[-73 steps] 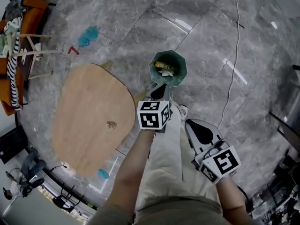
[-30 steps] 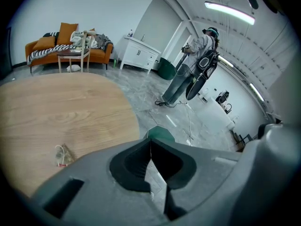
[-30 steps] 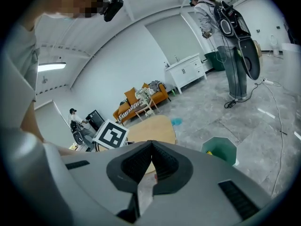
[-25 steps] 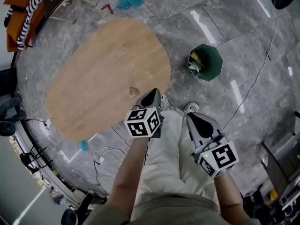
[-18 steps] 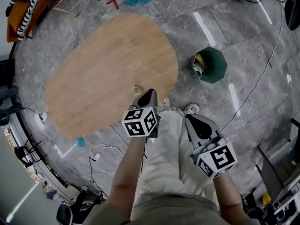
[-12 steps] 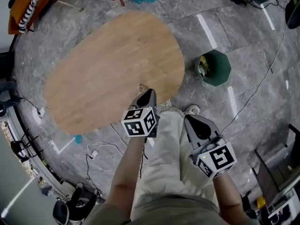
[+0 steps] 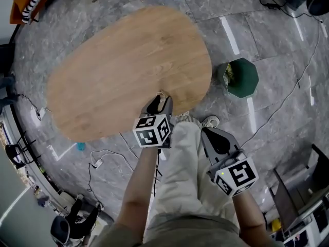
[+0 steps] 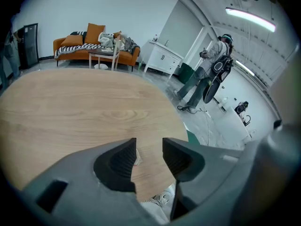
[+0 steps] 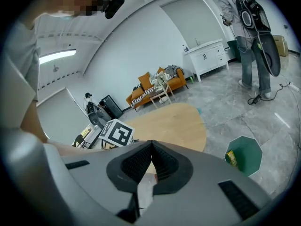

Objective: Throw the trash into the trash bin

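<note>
A small crumpled scrap of trash (image 7: 163, 93) lies on the oval wooden table (image 7: 118, 66) near its close edge. My left gripper (image 7: 159, 100) hovers just over it with its jaws opening. In the left gripper view the scrap (image 8: 137, 159) peeks out beside the left finger, and nothing is pinched in the left gripper (image 8: 149, 147). The green trash bin (image 7: 242, 77) stands on the floor to the right of the table, with yellow trash inside (image 9: 231, 157). My right gripper (image 7: 209, 134) is held over the person's leg, shut and empty; its jaws meet in the right gripper view (image 9: 151, 147).
The floor is grey marble with cables (image 7: 100, 161) near the table's left end and another cable (image 7: 288, 94) at right. A person with a backpack (image 9: 249, 36) stands beyond the bin. An orange sofa (image 8: 94, 46) lines the far wall.
Both hands have moved from the bin back to the table. The left gripper closed in on the scrap at the table's edge and its jaws parted. The right gripper stayed shut.
</note>
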A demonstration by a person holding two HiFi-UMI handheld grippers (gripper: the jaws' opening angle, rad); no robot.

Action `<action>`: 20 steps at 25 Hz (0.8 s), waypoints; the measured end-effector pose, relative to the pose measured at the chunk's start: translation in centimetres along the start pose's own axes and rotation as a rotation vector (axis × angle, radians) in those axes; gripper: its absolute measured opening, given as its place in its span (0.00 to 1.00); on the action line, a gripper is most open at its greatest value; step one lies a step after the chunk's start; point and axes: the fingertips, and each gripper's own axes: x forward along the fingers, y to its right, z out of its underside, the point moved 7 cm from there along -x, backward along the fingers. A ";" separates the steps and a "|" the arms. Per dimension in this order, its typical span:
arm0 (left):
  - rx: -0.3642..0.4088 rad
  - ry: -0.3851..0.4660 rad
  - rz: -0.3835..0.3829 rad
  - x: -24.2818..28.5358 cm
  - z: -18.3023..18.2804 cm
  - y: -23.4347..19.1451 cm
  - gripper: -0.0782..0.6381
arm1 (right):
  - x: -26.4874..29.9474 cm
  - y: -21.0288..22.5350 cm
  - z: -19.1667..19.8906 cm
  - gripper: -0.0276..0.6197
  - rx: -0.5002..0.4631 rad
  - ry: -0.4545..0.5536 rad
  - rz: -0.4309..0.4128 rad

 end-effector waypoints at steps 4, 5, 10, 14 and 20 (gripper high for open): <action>-0.005 0.002 -0.040 0.5 0.2 -1.1 0.40 | 0.8 -0.1 -0.1 0.05 0.000 -0.011 -0.005; -0.008 0.001 -0.048 0.7 0.3 -1.4 0.40 | 1.0 -0.1 -0.1 0.05 0.000 -0.013 -0.006; -0.017 -0.022 -0.071 1.7 0.6 -2.5 0.41 | 1.7 -0.2 -0.2 0.05 0.002 -0.024 -0.013; -0.021 -0.037 -0.076 2.4 0.9 -3.0 0.41 | 2.1 -0.1 -0.2 0.05 0.006 -0.032 -0.014; -0.022 -0.066 -0.078 3.0 1.3 -3.4 0.41 | 2.6 0.1 -0.6 0.05 0.022 -0.031 -0.011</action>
